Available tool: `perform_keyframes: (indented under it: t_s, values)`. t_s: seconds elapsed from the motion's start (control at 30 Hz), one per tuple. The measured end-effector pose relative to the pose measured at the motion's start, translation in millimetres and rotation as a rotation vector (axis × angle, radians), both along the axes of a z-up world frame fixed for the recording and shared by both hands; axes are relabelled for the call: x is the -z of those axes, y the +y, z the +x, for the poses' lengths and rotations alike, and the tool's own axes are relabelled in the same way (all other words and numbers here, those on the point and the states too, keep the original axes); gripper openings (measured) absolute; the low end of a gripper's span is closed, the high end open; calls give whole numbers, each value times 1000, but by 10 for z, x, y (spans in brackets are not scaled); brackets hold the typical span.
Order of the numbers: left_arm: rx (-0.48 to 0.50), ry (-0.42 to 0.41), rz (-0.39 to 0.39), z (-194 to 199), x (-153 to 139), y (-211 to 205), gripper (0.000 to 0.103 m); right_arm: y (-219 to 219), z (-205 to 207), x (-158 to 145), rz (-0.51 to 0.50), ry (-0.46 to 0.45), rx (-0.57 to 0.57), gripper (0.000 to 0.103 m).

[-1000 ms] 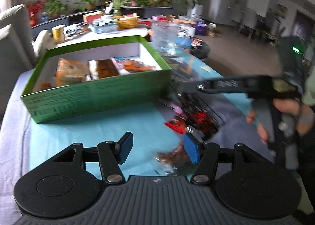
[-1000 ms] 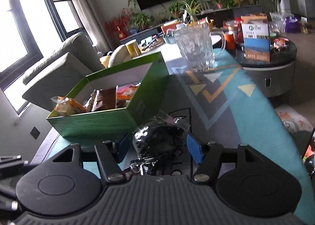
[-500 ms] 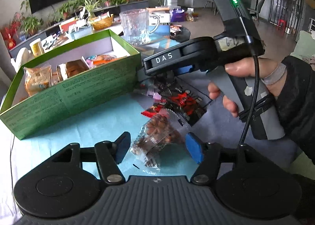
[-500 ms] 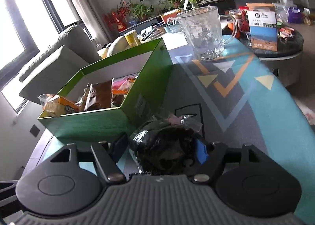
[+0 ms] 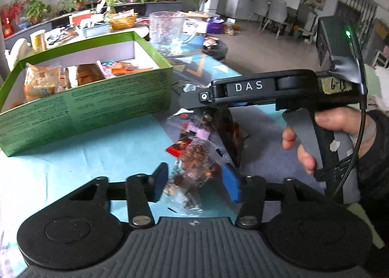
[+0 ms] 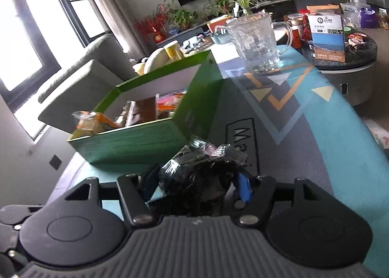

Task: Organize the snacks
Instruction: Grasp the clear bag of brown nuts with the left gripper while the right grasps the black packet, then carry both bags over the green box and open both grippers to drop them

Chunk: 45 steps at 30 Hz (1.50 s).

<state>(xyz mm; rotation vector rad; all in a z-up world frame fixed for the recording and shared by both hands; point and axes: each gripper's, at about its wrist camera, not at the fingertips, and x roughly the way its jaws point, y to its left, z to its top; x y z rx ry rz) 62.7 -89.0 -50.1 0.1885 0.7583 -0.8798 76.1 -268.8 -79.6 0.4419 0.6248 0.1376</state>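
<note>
A green open box (image 5: 82, 105) holding several snack packets stands on the table, also in the right wrist view (image 6: 136, 139). My left gripper (image 5: 194, 182) is open around a clear bag of brown nuts (image 5: 197, 166) that lies on the mat. My right gripper (image 6: 197, 184) is shut on a dark clear snack bag (image 6: 199, 176) and holds it just in front of the box's near corner. The right gripper's body (image 5: 255, 88) shows in the left wrist view above a small pile of packets (image 5: 194, 129).
A glass mug (image 5: 167, 29) stands behind the box on the teal and grey mat (image 6: 316, 137). A round side table (image 6: 345, 64) with cartons is at the right. A grey sofa (image 6: 80, 81) is beyond the box. Plants line the back shelf.
My right gripper has closed on the dark bag and lifted it toward the box. My left gripper has drawn in around the nut bag, jaws still open.
</note>
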Motion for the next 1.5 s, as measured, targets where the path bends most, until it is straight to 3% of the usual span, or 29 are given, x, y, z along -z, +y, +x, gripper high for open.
perform_keyframes:
  t_s: [0.07, 0.13, 0.23, 0.27, 0.3, 0.33, 0.4, 0.77, 0.83, 0.93, 1.17, 1.37, 1.5]
  values:
    - [11, 6, -16, -21, -24, 5, 35, 11, -54, -81, 6, -24, -4, 61]
    - [14, -3, -35, -46, -46, 16, 17, 14, -88, -161, -1, -51, -4, 61]
    - [17, -3, -63, -51, -93, 65, 17, 2, -108, -262, -9, -83, -7, 61]
    - [17, -10, -63, -49, -99, 72, 18, -2, -98, -271, -15, -85, -8, 61]
    - [11, -15, -53, -45, -96, 72, 29, -4, -90, -270, -19, -83, -6, 61]
    - [7, -17, -37, -35, -85, 67, 48, -9, -82, -259, -19, -79, -4, 61]
    - [6, -31, 16, -38, -45, 46, 63, -21, -75, -232, -10, -71, -3, 61]
    - [126, -104, 161, -34, 145, -324, 60, -28, -55, -231, 0, -72, -2, 61]
    - [93, -84, 173, 24, 209, -345, 49, -34, -59, -257, 4, -83, 2, 61]
    - [46, -43, 107, 78, 175, -229, 47, -32, -81, -325, 8, -114, -1, 61]
    - [-91, -142, 1, 126, -255, 140, 47, 52, 92, -543, 11, -190, -25, 61]
    - [-220, -241, -14, 296, -520, 389, 48, 198, 279, -676, 3, -232, -65, 61]
    - [-322, -263, -15, 485, -592, 540, 48, 271, 356, -724, -2, -244, -86, 61]
